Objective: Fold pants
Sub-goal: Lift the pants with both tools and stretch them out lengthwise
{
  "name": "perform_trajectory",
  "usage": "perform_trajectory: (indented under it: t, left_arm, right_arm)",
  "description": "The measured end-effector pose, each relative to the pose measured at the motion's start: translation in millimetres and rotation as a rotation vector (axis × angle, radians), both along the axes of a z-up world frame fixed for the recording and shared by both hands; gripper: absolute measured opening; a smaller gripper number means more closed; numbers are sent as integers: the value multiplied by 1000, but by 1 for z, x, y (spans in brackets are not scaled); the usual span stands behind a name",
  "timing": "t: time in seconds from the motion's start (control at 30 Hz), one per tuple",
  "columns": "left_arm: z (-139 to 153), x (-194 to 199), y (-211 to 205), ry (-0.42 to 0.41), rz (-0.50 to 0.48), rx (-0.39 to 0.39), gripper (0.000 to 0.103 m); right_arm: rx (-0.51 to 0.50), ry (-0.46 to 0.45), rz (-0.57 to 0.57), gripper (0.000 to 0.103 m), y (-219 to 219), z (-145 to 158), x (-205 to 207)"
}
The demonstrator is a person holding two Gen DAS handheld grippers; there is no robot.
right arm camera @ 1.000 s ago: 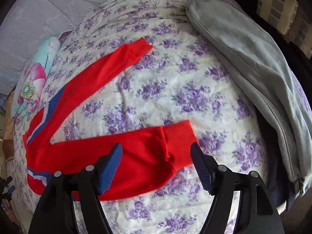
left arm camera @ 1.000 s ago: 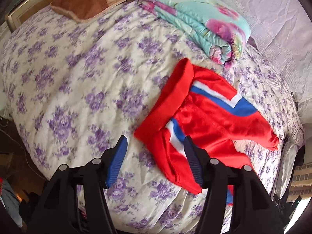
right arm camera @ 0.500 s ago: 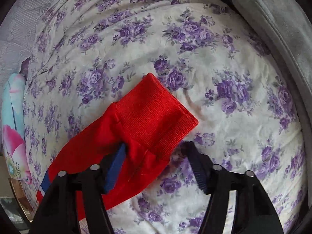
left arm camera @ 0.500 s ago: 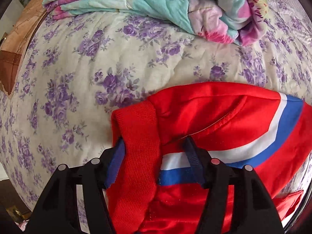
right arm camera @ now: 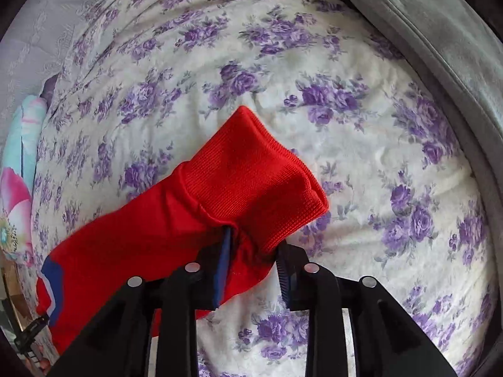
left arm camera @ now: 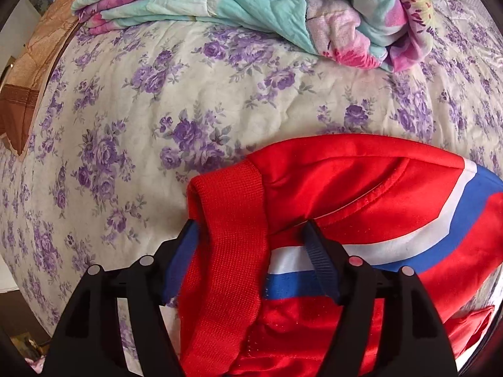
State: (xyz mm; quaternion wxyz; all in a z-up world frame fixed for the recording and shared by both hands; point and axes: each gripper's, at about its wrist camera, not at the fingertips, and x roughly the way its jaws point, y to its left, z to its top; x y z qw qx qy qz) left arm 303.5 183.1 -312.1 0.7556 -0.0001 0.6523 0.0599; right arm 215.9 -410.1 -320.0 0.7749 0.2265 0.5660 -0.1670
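The left tongs [left arm camera: 251, 251] are now down low on the red pants [left arm camera: 361, 194]. A second ago they hung high over the bed [left arm camera: 125, 125], with the pants lying flat below. Now the ribbed waistband [left arm camera: 229, 251] sits right between the two blue pads, one pad at 9 o'clock of the band and one at 3 o'clock. The pads touch the cloth on both sides, but the gap has hardly shrunk in the last half second (so I cannot tell if they are truly squeezing yet). The folded flowery blanket [left arm camera: 251, 6] lies at 12 o'clock, well apart from the pants.

The right tongs [right arm camera: 251, 254] have changed more. A second ago they were wide apart above one pant leg. Now they have come together on the leg, just behind the ribbed cuff [right arm camera: 257, 176], and the red cloth bunches up between the pads. The cuff pokes out toward 12 o'clock and looks a bit lifted off the bed. A grey garment [right arm camera: 440, 47] lies at 2 o'clock, well apart.

So the pants are on the flowery bed, caught at the waist end and at one cuff. I think this means the first fold can start soon: the held side can be carried over onto the other leg. The left tongs may need a tighter pinch first, or the waistband could slip out.
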Motion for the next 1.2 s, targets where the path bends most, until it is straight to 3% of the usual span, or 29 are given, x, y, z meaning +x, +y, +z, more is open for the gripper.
perform_trajectory:
  t: [0.07,0.17,0.23,0.3,0.37,0.57,0.67,0.8,0.87,0.93,1.03,1.1,1.2]
  left_arm:
    - [8,0,2,24,-15,-18,68]
    - [42,-12,12,-25,-72,-35,67]
    - [65,-18,18,-69,-144,-44,71]
    - [79,-20,21,-89,-232,-43,81]
    - [90,-1,34,-93,-317,-20,83]
    - [68,59,23,-37,-495,-68,82]
    - [46,72,16,39,-571,-154,81]
    - [21,81,8,111,-639,-238,73]
    - [4,83,4,172,-673,-280,49]
    - [-7,81,-2,177,-707,-252,43]
    - [1,78,-2,149,-716,-284,22]
    - [8,71,-4,122,-732,-277,20]
    - [13,64,-7,97,-743,-262,20]
  right_arm:
    - [-12,67,51,62,12,8,7]
    - [-100,51,100,64,29,43,-9]
    - [-125,-2,126,76,40,69,-32]
    - [-111,-40,154,81,52,87,-60]
    - [-63,-49,191,81,62,95,-82]
    - [11,-69,283,81,112,95,-119]
    - [-13,-71,349,81,133,98,-117]
    - [-36,-75,456,81,155,103,-93]
    - [-27,-78,524,81,168,102,-69]
    - [-22,-87,611,81,187,99,-41]
    - [1,-114,786,81,225,100,8]
    - [24,-114,924,81,254,100,44]
    - [-32,-77,1087,81,296,87,97]
